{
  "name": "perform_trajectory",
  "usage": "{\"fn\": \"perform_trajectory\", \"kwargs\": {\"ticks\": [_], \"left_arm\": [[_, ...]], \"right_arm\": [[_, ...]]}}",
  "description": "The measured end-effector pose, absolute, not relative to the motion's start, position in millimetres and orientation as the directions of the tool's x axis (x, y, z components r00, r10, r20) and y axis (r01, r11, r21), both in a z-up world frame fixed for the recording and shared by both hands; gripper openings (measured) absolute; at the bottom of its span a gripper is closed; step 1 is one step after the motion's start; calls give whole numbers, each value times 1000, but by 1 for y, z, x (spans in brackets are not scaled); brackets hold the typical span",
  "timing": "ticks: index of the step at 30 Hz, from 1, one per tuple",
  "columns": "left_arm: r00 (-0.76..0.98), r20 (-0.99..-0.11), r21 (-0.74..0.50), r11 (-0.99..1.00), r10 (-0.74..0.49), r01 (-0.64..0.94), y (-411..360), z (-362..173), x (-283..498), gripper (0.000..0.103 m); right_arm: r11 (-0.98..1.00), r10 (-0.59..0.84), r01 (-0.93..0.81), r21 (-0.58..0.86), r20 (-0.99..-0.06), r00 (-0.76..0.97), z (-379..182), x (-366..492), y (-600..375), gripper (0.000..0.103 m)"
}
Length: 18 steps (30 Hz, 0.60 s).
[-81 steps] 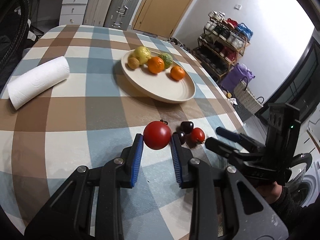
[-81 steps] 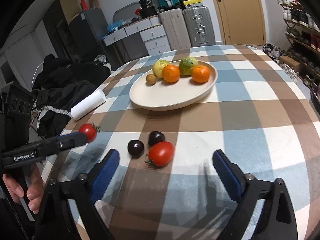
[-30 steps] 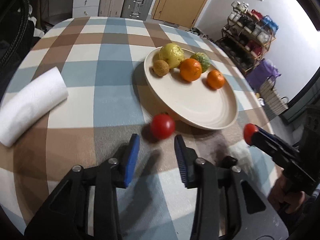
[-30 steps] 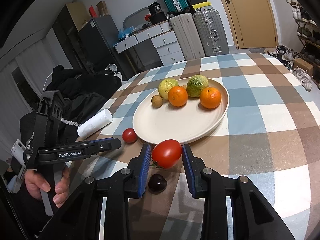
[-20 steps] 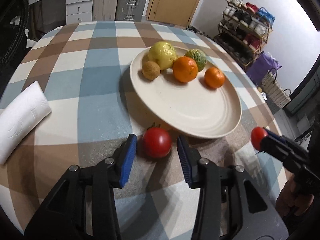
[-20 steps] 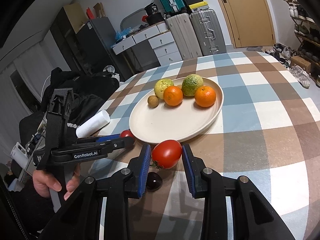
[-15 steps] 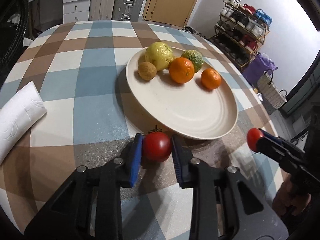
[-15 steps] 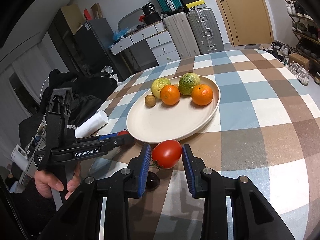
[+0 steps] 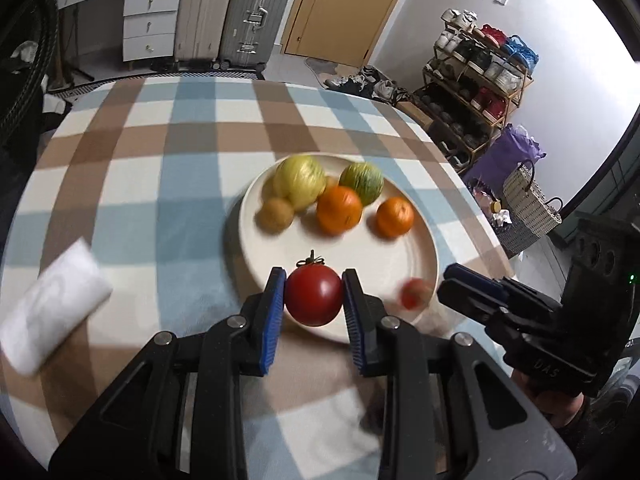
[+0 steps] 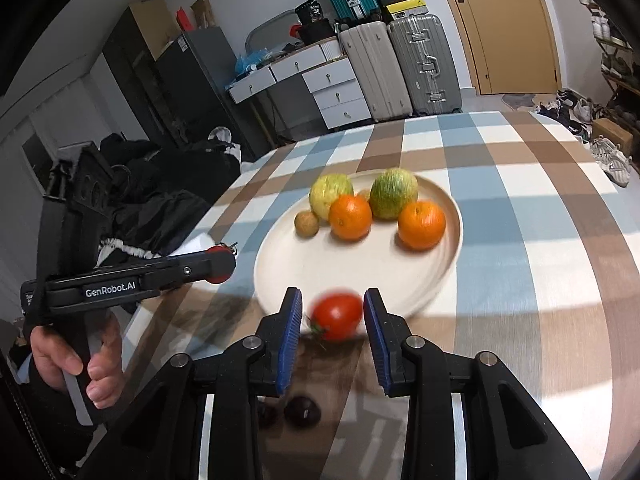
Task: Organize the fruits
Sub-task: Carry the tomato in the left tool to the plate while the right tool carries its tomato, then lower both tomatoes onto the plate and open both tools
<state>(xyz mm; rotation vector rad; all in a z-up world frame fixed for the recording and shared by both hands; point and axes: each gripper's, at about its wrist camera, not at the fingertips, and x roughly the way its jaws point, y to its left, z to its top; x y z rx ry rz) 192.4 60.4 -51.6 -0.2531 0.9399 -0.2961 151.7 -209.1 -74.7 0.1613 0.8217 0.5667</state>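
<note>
Both grippers are carrying a tomato right now. The left gripper (image 9: 314,296) has just finished closing, so its fingers are pinched snug on a round red tomato (image 9: 314,295), held up over the near rim of the cream plate (image 9: 280,248). The right gripper (image 10: 332,318) has its fingers clamped on a second tomato (image 10: 336,316), a bit blurry, also by the plate's near edge. On the plate sit two oranges, a yellow and a green fruit, and a small brown one. A paper towel roll (image 9: 52,312) lies on the checkered bench (image 9: 160,184), and two dark plums (image 10: 302,412) sit under the right gripper.
</note>
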Motion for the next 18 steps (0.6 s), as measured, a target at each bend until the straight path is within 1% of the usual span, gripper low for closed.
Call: {"fn": "perform_trajectory", "kwargs": {"ticks": [5, 10, 15, 17, 18], "left_arm": [[530, -770, -327, 933, -355, 149, 45, -64, 224, 26], [503, -775, -367, 920, -383, 135, 41, -84, 245, 26], [492, -796, -343, 932, -353, 114, 35, -95, 256, 26], [501, -792, -335, 935, -348, 118, 34, -94, 255, 30], [510, -794, -319, 941, -332, 115, 33, -91, 254, 33]], "right_arm": [[838, 541, -415, 354, -639, 547, -69, 184, -206, 33], [839, 537, -419, 347, -649, 538, -76, 203, -201, 33], [846, 526, -406, 346, -671, 523, -89, 212, -199, 33], [845, 528, -398, 357, -674, 516, -91, 213, -199, 33], [844, 531, -395, 364, -672, 517, -91, 212, -200, 33]]}}
